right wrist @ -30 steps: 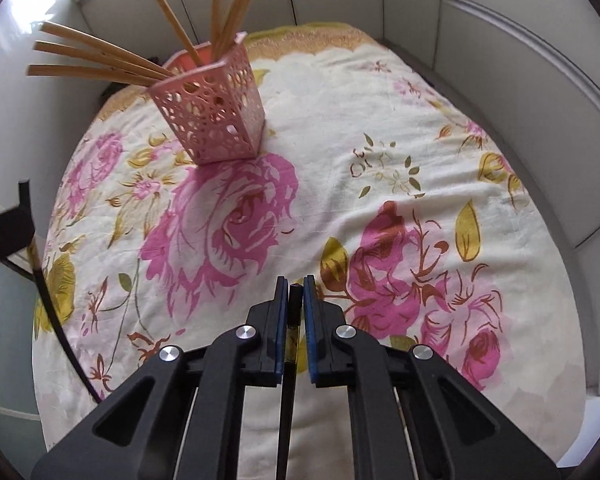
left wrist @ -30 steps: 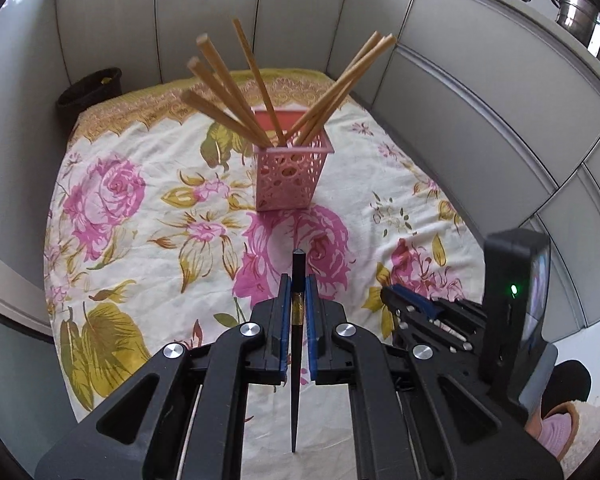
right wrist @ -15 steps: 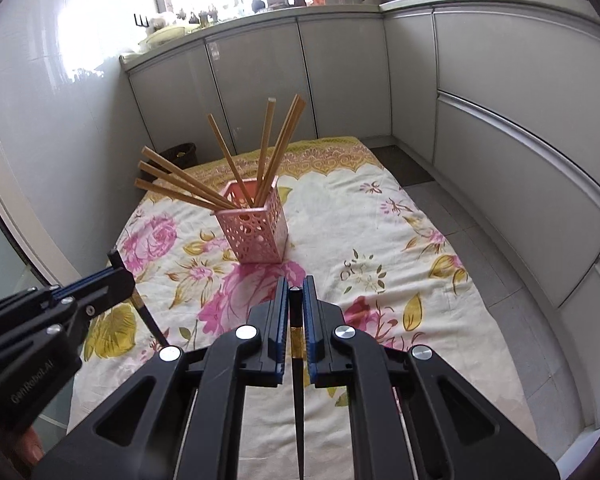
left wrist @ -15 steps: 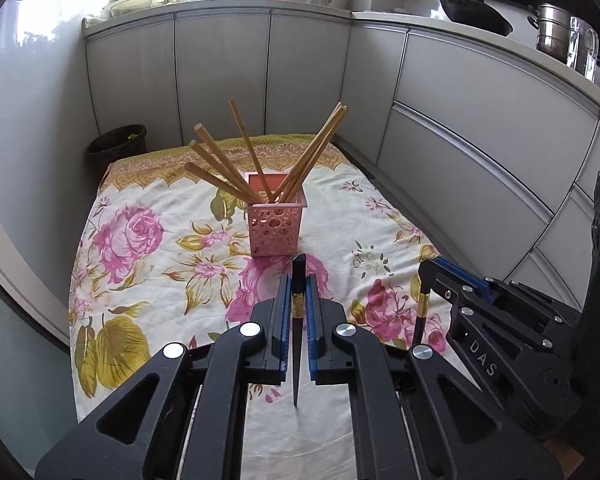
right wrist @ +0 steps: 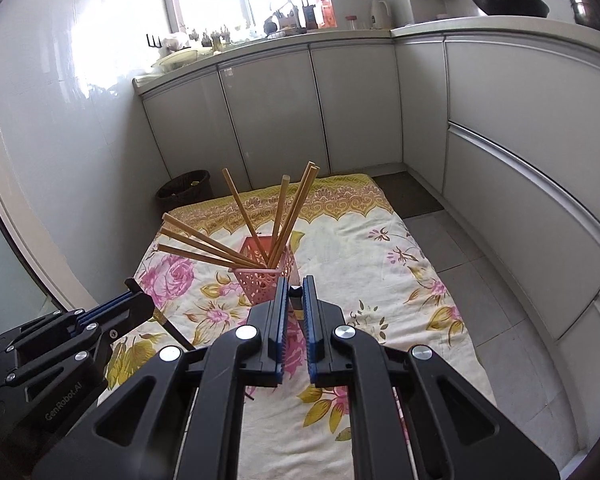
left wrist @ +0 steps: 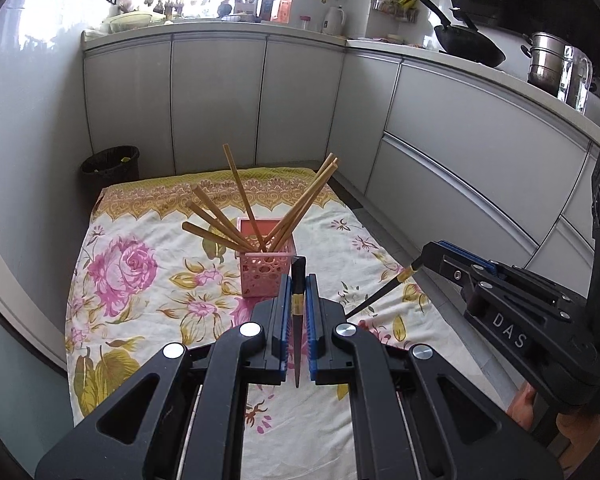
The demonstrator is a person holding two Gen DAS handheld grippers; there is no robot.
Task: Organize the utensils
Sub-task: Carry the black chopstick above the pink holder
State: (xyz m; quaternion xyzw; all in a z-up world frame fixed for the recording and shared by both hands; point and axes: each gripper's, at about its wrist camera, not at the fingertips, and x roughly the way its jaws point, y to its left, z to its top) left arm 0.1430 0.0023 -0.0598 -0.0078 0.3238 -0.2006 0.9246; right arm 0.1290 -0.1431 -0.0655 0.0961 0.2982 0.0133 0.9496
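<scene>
the left gripper (left wrist: 298, 312) was clenched on a black chopstick (left wrist: 297, 320), its pointed end aimed back toward the camera. the right gripper (right wrist: 296, 312) was likewise clamped on a second black chopstick (right wrist: 296, 294). both hung above the near half of the floral cloth (left wrist: 140, 320). the pink holder (left wrist: 265, 270) stood near the cloth's middle, wooden chopsticks (left wrist: 220, 228) fanned out of it. a dark bin (left wrist: 110, 166) sat off the cloth's far left corner.

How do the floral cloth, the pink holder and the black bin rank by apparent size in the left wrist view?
1. floral cloth
2. pink holder and black bin: look alike; the bin is farther, so unsure.
</scene>
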